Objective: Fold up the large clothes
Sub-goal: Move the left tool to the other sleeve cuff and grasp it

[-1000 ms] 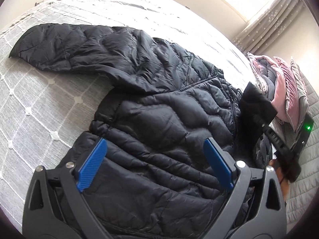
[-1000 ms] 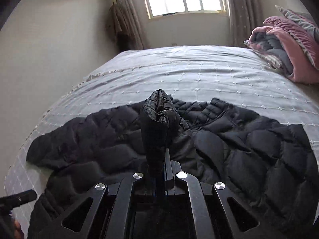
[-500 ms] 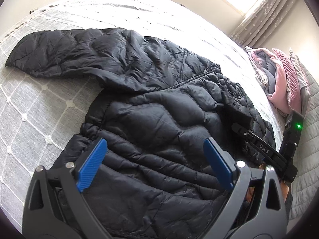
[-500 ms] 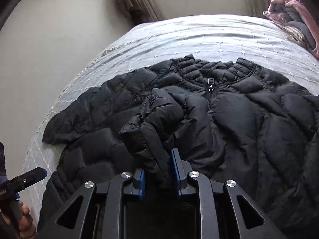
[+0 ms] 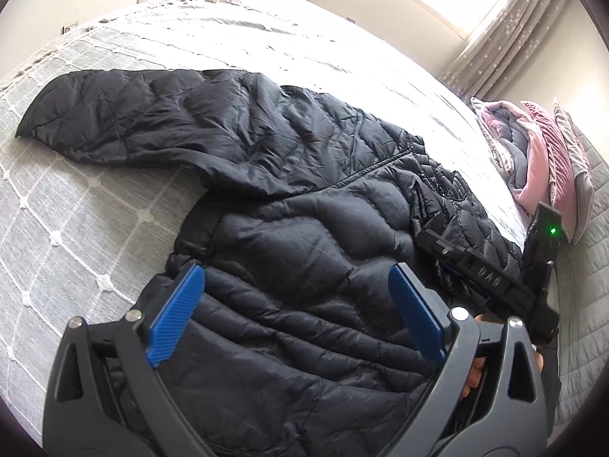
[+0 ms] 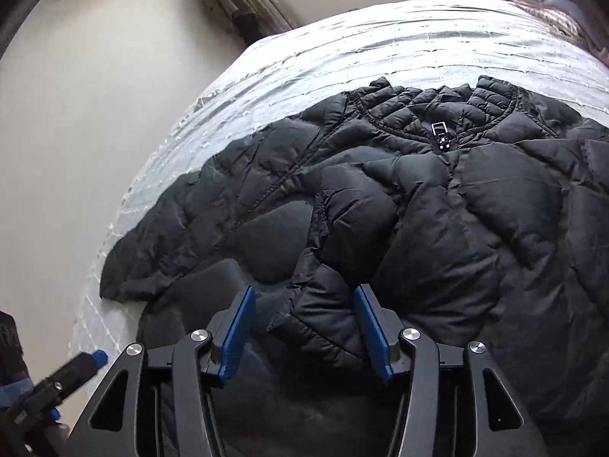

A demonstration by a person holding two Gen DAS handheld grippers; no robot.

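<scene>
A black puffer jacket (image 5: 304, 228) lies front up on a grey quilted bed (image 5: 76, 205); its collar and zip pull show in the right wrist view (image 6: 439, 137). One sleeve (image 5: 152, 122) stretches out flat to the far left. The other sleeve (image 6: 357, 228) is folded across the chest, its cuff lying between the parted blue pads of my right gripper (image 6: 306, 327), which is open. My left gripper (image 5: 297, 312) is open and empty above the jacket's lower part. The right gripper also shows in the left wrist view (image 5: 487, 274).
Pink and grey bedding and pillows (image 5: 540, 167) are piled at the head of the bed. A window with curtains (image 5: 506, 26) is behind. A pale wall (image 6: 95, 114) runs along the bed's far side.
My right gripper lowered the folded sleeve onto the jacket's chest and opened, letting go of the cuff. My left gripper stayed open and shifted only slightly.
</scene>
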